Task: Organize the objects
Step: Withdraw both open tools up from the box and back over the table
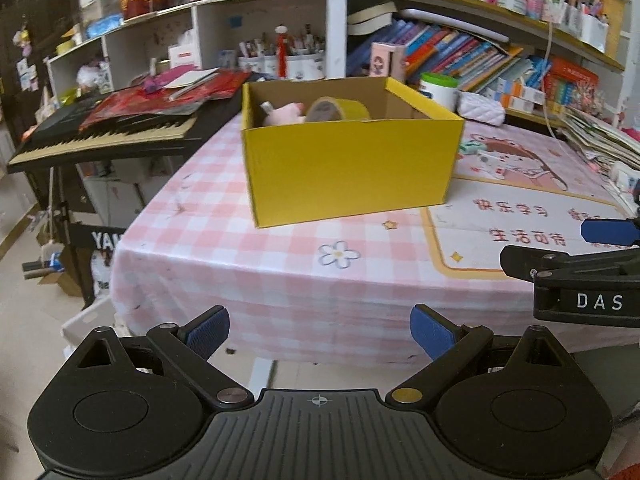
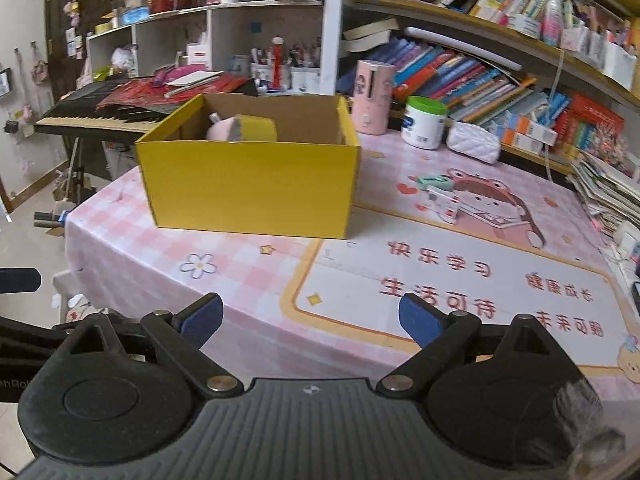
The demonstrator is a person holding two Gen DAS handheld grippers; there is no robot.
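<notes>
Progress looked partial from where I stood. The yellow box [image 2: 250, 184] sat on the checked tablecloth [image 2: 248, 280] near the table's left end, and it already held a roll of yellow tape [image 2: 256, 129] and something soft and pink [image 2: 220, 128] leaning against it. Out on the picture mat [image 2: 460, 280], just to the right of the box, a small mint-green item [image 2: 434, 181] and a white block-like toy [image 2: 444, 202] lay touching each other, not yet put away. Further back near the bookshelf stood a pink tin [image 2: 374, 96], a white tub with a green lid [image 2: 425, 122] and a white quilted pouch [image 2: 474, 142]; whether those were meant for the box I could not tell.

The left claw [image 1: 320, 332] hung off the table's near edge with its blue pads spread wide and nothing between them. The right claw [image 2: 310, 318] hovered over the mat, equally spread and empty. I judged the two small things on the mat were the likeliest work left.
</notes>
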